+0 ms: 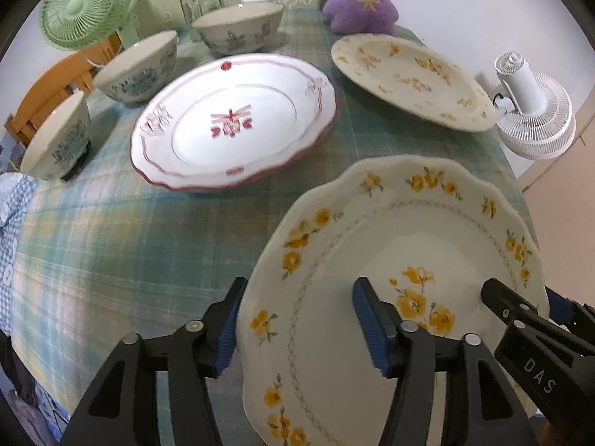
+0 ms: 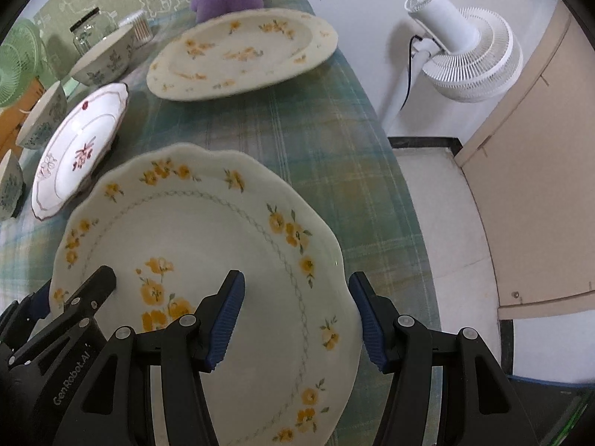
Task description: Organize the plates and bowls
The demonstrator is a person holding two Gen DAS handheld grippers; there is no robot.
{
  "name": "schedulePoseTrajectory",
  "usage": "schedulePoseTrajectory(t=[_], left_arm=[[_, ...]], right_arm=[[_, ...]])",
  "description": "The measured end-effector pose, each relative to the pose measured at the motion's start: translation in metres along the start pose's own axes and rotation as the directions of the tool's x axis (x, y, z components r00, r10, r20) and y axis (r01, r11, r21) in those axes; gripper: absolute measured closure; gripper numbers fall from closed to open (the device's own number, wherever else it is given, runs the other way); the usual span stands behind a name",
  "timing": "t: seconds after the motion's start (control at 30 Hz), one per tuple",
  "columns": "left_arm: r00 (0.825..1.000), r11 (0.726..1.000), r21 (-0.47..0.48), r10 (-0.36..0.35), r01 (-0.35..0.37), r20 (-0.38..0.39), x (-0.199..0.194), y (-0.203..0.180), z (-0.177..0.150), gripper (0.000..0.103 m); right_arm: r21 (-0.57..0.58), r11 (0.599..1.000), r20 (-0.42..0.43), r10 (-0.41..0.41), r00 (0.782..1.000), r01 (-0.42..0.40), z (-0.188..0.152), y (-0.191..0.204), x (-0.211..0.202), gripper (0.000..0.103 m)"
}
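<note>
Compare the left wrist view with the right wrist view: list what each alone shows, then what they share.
Only the left wrist view: a blue checked cloth at the table's edge. Only the right wrist view: the floor and a beige door. Both share the near yellow-flowered plate straddled by the left gripper and right gripper, plus the pink-trimmed plate.

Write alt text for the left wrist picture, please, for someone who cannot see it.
Two handheld grippers straddle opposite rims of a cream plate with yellow flowers on a plaid tablecloth: the left gripper in front, the right gripper at the right edge. Beyond lie a red-trimmed white plate, another yellow-flowered plate and three bowls.
</note>
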State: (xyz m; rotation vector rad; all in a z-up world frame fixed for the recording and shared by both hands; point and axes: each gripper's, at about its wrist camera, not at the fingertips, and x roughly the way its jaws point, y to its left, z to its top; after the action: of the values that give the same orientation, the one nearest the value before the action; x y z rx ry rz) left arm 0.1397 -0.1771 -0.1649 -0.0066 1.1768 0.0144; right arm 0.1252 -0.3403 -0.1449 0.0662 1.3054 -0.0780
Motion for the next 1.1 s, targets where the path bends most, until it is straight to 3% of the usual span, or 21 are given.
schedulePoseTrajectory(t=[0.2,0.33,0.53,0.73,0.9,1.1], left_arm=[[1.0,1.0,0.01,-0.003,0.003,0.005,-0.003,-0.005,-0.002,0.033],[0.999,1.0,0.011,-0.003,0.002,0.046,-0.019,-0.007,0.0,0.025],[0.992,1.0,0.022,-0.018,0.016,0.125,-0.057,0.002,0.008,0.02],[0.973,0.997,0.067,-0.053,0.039,0.226,-0.1,0.011,0.025,0.017],[0.952,0.994,0.091,-0.09,0.066,0.293,-0.129,0.023,0.037,0.006],[0.924,0.982,0.158,-0.154,0.104,0.349,-0.156,0.025,0.047,0.002]], right_arm=[[-0.012,1.0,0.018,0.001,1.0,-0.001,0.0,-0.001,-0.005,0.04],[-0.013,1.0,0.078,0.006,0.997,-0.005,0.003,-0.005,-0.024,0.024],[0.009,0.999,0.142,0.049,0.989,-0.05,0.009,-0.008,-0.061,0.023],[0.04,0.995,0.217,0.077,0.973,-0.088,0.013,-0.001,-0.102,0.023],[0.075,0.994,0.28,0.055,0.958,-0.079,0.019,0.004,-0.135,0.023],[0.099,0.993,0.371,0.016,0.929,-0.057,0.026,0.008,-0.172,0.023]])
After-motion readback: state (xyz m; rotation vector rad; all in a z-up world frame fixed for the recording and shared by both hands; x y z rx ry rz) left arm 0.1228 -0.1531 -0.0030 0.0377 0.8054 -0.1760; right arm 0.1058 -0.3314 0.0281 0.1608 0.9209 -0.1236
